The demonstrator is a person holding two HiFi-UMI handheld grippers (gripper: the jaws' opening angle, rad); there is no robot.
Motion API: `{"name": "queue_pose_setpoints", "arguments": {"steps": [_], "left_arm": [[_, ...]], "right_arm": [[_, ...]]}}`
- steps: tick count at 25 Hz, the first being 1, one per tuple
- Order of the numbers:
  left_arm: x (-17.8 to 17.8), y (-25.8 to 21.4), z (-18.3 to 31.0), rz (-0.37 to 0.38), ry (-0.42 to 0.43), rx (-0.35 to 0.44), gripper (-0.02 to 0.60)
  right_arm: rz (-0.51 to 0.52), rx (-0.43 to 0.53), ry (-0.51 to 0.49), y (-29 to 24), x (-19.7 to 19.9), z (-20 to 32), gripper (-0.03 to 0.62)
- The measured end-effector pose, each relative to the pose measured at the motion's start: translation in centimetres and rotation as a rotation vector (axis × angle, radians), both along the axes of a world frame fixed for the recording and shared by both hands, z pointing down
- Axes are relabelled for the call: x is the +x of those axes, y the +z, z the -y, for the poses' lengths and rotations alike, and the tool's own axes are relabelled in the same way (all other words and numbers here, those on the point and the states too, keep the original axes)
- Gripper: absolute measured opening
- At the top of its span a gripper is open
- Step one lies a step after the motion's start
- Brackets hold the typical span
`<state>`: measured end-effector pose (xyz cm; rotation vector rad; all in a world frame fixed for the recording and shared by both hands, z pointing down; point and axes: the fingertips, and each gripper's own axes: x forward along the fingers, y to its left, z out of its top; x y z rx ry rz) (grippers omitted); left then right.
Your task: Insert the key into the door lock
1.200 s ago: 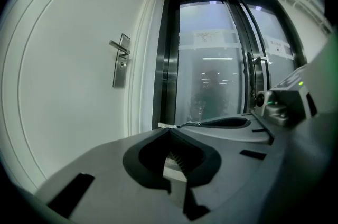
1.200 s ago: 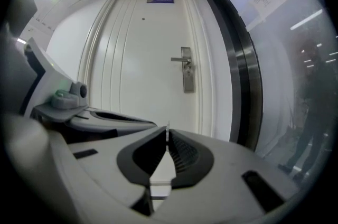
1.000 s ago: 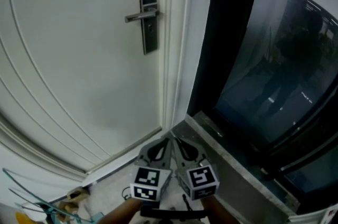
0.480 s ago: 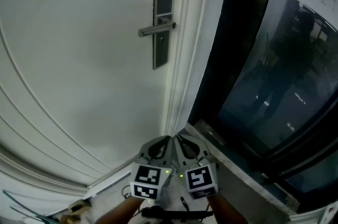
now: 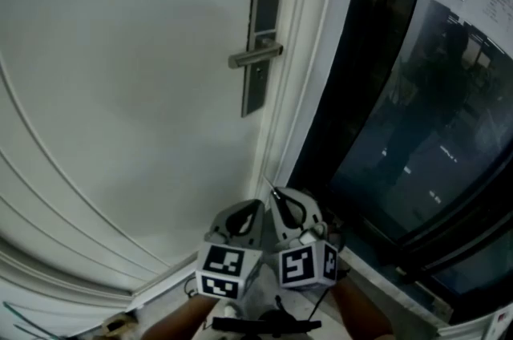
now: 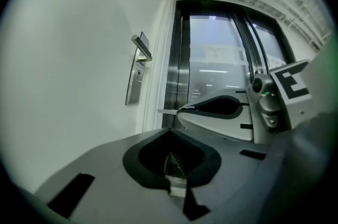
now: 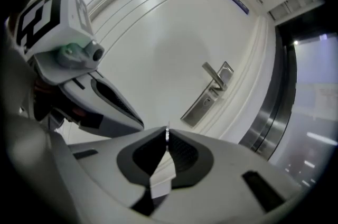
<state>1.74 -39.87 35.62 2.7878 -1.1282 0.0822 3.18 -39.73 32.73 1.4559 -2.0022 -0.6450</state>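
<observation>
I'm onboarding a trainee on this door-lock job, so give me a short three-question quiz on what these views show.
1. Which gripper is shut on the key? A) the left B) the right
2. Fill in: on the lock plate, the keyhole sits ___ the lever handle.
3. True or false: the key is already in the keyhole.
Key: 1 B, the right gripper; 2 below; 3 false.
</observation>
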Motion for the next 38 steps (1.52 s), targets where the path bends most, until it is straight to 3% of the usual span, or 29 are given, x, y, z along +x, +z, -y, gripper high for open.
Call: {"name": "queue_pose_setpoints", "arguments": {"steps": [7, 12, 26, 38], "left_arm": [[-0.5, -1.7, 2.1, -0.016, -0.033, 0.032, 0.009], [-0.2, -2.3, 4.1, -0.014, -0.071, 0.051, 0.009], [1.4, -3.1, 8.9, 0.003, -0.175, 0.067, 0.009], [1.6, -2.9, 10.2, 0.016, -0.230, 0.066, 0.009]], "right_arm": [[-0.215, 0.095, -0.030, -2.4, 0.5, 2.9, 0.020], [-0.311, 0.144, -0.055, -3.6, 1.3, 5.0, 0.020], [-0.510, 0.220, -0.109, -6.4, 3.6, 11.6, 0.021], [-0.640, 0.301, -0.116, -9.3, 4.2, 15.6, 0.020]]}}
